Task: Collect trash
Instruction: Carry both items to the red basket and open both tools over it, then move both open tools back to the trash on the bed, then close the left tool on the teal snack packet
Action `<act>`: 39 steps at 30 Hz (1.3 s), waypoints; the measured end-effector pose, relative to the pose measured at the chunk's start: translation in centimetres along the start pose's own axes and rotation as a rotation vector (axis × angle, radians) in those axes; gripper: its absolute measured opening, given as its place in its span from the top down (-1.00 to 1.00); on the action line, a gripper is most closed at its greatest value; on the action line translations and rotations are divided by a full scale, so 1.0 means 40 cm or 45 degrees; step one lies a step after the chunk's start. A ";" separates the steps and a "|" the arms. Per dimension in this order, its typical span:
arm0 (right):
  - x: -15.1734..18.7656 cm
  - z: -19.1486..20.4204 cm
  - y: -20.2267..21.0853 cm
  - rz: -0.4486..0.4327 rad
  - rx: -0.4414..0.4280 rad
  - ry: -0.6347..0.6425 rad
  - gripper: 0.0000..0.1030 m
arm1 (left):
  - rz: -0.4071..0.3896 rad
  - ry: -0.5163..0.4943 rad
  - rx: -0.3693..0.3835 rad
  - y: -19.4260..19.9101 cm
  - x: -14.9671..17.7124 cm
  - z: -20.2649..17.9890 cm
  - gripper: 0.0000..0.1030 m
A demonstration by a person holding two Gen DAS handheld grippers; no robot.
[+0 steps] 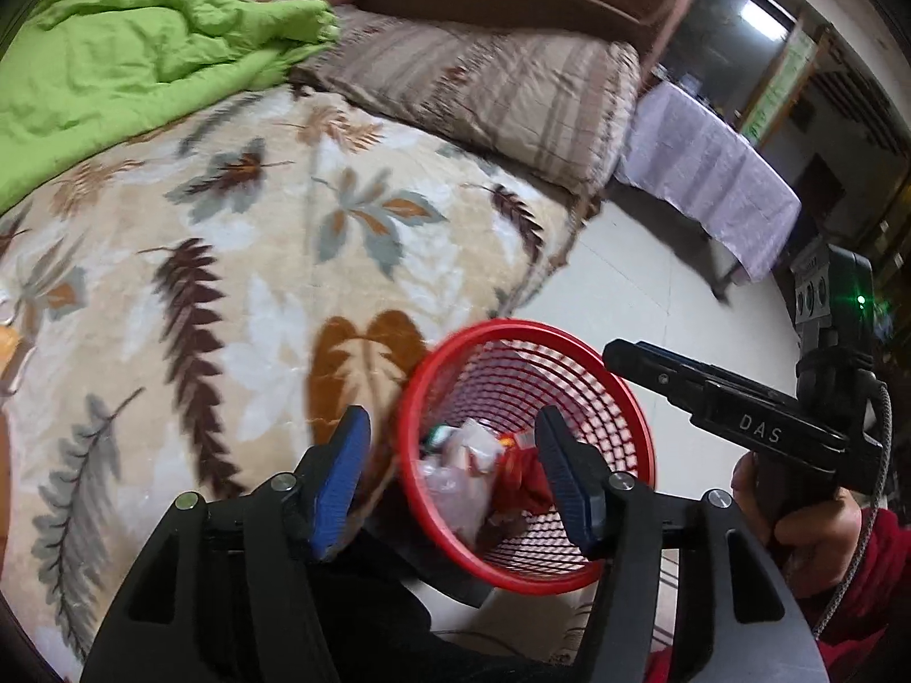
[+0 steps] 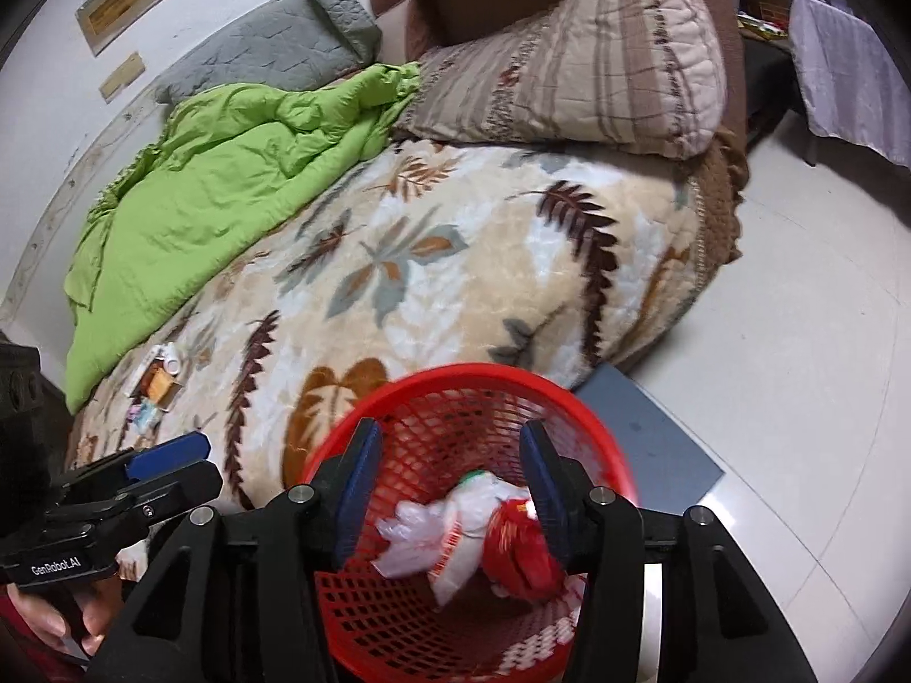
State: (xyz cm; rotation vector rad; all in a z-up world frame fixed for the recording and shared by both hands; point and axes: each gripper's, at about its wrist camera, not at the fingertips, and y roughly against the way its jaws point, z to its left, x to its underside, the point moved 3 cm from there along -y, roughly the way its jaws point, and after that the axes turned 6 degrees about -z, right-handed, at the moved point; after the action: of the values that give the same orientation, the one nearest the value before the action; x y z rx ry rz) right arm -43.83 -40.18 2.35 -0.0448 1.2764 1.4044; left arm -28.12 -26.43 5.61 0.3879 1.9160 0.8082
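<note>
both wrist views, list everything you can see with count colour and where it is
basket: one, red mesh, on the floor beside the bed
trash in basket: clear and white plastic bags and a red wrapper, count unclear
leaf blanket: one, cream with brown and grey leaves, covers the bed
green quilt: one, lime, bunched by the wall
striped pillow: one, beige and brown, at the bed's head
grey pillow: one, against the wall
small litter: a few pieces on the blanket near the quilt
cloth-covered table: one, pale lilac, across the floor
left gripper: black, blue pads, open over the basket
right gripper: same, open over the basket
</note>
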 end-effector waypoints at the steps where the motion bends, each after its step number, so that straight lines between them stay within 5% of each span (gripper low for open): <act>1: -0.001 0.014 -0.008 0.001 -0.017 0.014 -0.06 | -0.008 0.005 -0.015 0.008 0.000 0.011 -0.15; 8: -0.003 0.169 -0.083 0.057 -0.176 0.144 -0.06 | -0.115 0.126 -0.202 0.124 0.012 0.155 -0.15; 22: 0.053 0.509 -0.200 0.182 -0.441 0.446 -0.06 | -0.207 0.576 -0.565 0.336 0.104 0.523 -0.15; 31: 0.036 0.588 -0.245 0.190 -0.475 0.513 -0.14 | -0.122 0.828 -0.738 0.307 0.114 0.728 -0.16; 39: 0.021 0.653 -0.281 0.182 -0.531 0.562 -0.18 | -0.090 0.995 -0.753 0.228 0.072 0.850 -0.16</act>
State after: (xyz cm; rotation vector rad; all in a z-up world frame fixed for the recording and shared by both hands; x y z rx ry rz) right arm -19.95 -24.95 5.16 -0.5846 1.3334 1.8337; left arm -0.18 -5.62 -0.17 -0.4214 2.2186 1.5731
